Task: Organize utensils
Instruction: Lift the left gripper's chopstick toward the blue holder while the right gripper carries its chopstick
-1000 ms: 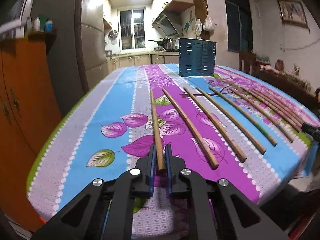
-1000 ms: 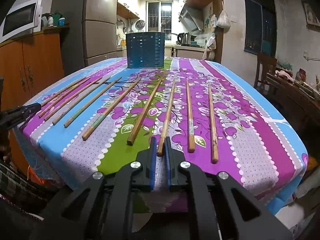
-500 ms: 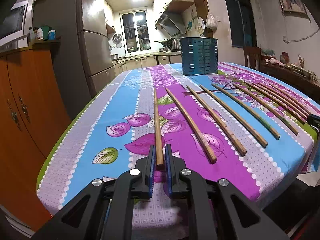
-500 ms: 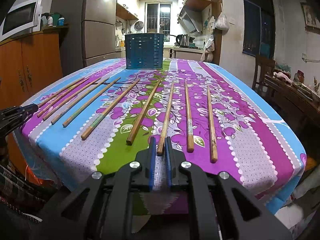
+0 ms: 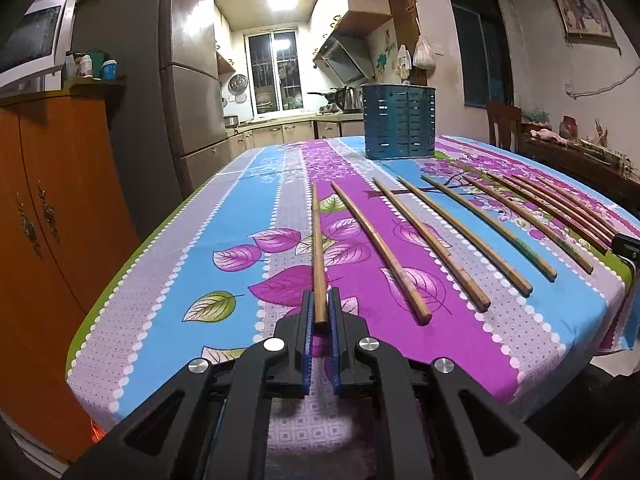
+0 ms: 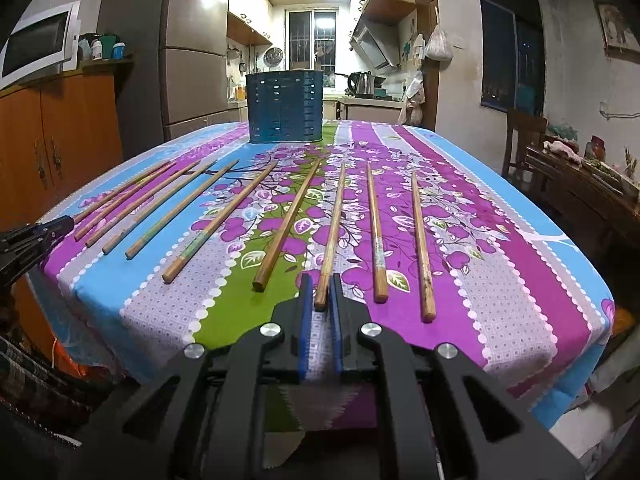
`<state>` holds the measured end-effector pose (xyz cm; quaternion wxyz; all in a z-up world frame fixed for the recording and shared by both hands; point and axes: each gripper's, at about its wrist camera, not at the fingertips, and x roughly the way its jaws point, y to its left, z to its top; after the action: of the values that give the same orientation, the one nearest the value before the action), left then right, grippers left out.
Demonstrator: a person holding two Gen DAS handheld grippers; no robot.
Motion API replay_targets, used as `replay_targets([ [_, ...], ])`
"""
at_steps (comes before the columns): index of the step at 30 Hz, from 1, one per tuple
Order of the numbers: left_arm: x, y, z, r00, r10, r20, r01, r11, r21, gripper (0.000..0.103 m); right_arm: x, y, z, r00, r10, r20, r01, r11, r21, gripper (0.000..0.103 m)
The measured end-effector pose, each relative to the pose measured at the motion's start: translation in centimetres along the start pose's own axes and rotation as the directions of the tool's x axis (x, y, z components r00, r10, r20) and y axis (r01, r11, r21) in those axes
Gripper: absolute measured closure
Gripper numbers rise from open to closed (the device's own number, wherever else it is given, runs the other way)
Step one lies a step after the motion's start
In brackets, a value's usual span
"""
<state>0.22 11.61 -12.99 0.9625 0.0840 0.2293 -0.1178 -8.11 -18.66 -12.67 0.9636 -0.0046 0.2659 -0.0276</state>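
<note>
Several wooden chopsticks lie in a row on the floral tablecloth. My left gripper (image 5: 319, 300) is shut on the near end of the leftmost chopstick (image 5: 317, 248), lifted slightly off the cloth. My right gripper (image 6: 320, 286) is shut on the near end of another chopstick (image 6: 332, 232) in the middle of the row. A blue slotted utensil holder (image 5: 398, 122) stands upright at the far end of the table; it also shows in the right wrist view (image 6: 285, 107).
Loose chopsticks (image 5: 432, 240) lie to the right of the left gripper; others (image 6: 216, 220) lie on both sides of the right gripper. An orange cabinet (image 5: 48, 208) stands left of the table. A wooden chair (image 6: 524, 136) and a sideboard stand on the right.
The left gripper has risen and tilted, lifting its chopstick's near end. The right gripper has stayed almost still on its chopstick.
</note>
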Motion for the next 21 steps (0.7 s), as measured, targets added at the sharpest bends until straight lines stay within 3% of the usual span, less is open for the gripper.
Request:
replay_targets([
  [10,-1.0,0.9,2.0,1.0,-0.026,-0.015,0.025,0.998,-0.055,0.095,-2.2,-0.2,1.6,0.999,-0.03,0.045,0.032,0.998,-0.045,0.098],
  [16,-3.5,2.1,4.6,0.999,-0.026,0.023,0.028,0.995,-0.095,0.095,-4.9,-0.5,4.6,0.989,-0.034,0.145,0.049,0.994,-0.101,0.098],
  [21,-4.4,2.5,6.5,0.998,-0.058,-0.014,0.057,0.995,-0.086,0.095,-6.3,-0.4,7.6,0.975,-0.011,0.223,0.051,0.983,-0.175,0.098],
])
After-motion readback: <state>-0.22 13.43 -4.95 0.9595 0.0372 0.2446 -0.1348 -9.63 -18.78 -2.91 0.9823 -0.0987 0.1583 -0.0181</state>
